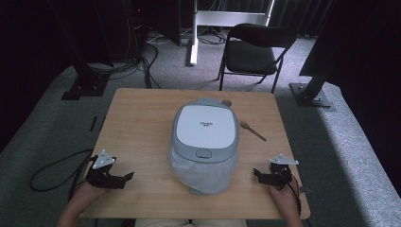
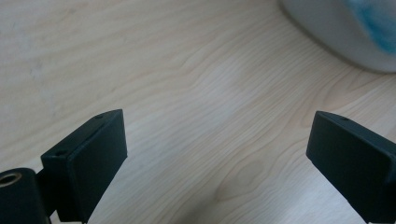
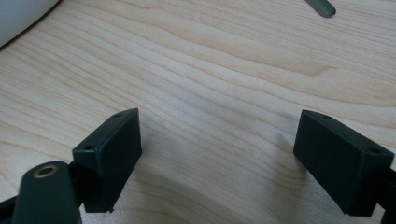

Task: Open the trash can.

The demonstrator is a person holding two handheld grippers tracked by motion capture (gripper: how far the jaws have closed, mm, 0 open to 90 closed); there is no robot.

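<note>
While jaws gape, left hand-held gripper (image 1: 126, 176) near table (image 1: 142, 118) edge, seemingly.

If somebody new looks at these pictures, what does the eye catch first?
First, the big grey-and-white rice cooker with its lid closed, in the middle of the wooden table. A wooden spoon lies just to its right. Near the front edge, the left gripper and right gripper rest on either side, both open.

cooker (image 1: 204, 142) grey with white lid, between the black grippers; pale wood-grain table (image 1: 137, 123); brown spoon (image 1: 252, 131) ahead of right gripper (image 1: 263, 177).
</note>
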